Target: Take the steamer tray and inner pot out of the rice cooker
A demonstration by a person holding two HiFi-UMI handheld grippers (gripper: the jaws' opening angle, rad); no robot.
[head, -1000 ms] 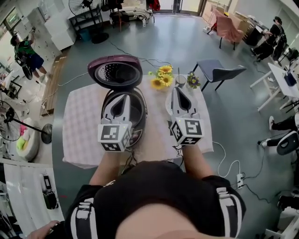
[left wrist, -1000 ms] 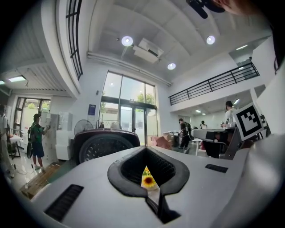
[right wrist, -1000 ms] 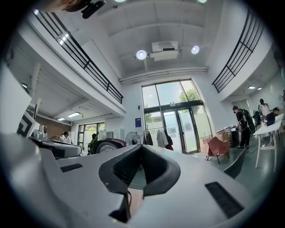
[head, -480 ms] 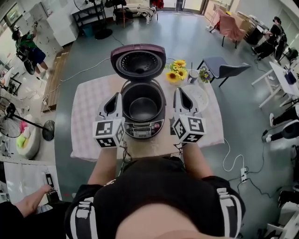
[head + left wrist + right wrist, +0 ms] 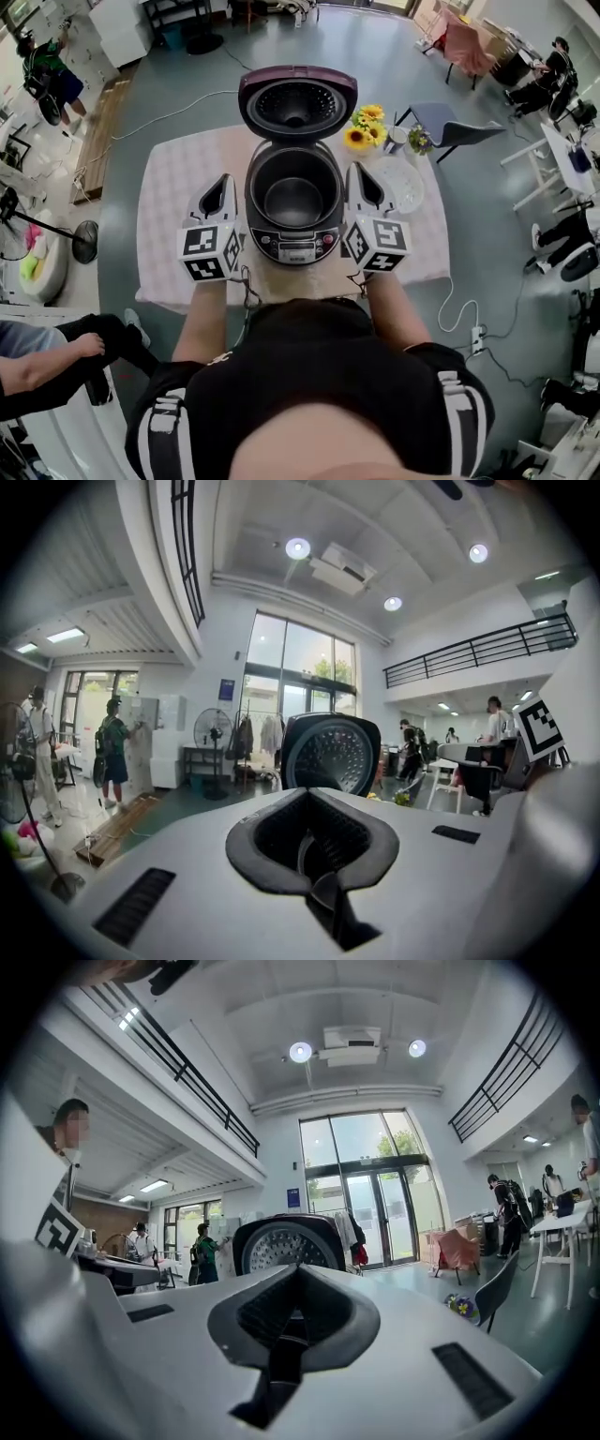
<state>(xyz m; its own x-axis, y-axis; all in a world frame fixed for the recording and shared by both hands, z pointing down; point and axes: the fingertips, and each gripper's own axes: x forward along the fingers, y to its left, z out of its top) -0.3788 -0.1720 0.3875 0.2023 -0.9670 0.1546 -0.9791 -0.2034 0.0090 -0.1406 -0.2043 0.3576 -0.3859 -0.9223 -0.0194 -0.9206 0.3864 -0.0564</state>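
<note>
Rice cooker: it is found at the middle of the surface, which is covered by a pale checked cloth. The control panel is turned toward the person.
Lid: it is thrown wide open and stood up at the back of the cooker. Its perforated inner face is caught by both gripper views.
Inner pot: it is seated in the cooker body, and its dark inside is laid bare to the head view.
Tray: a pale round one is laid flat on the surface just right of the cooker, beyond the tip of the right-hand tool. Finer detail cannot be made out.
Left gripper: it is held just beside the cooker's left flank and pointed away from the person. The jaws are pressed together and nothing is gripped. Whether the surface is touched cannot be told.
Right gripper: it is held just beside the cooker's right flank, between cooker and tray. Here too the jaws are closed on nothing.
Flowers: a yellow bunch is seen behind the cooker, right of the lid, with a small purple bunch near it.
Chair: it is parked on the floor past the far right corner of the surface.
</note>
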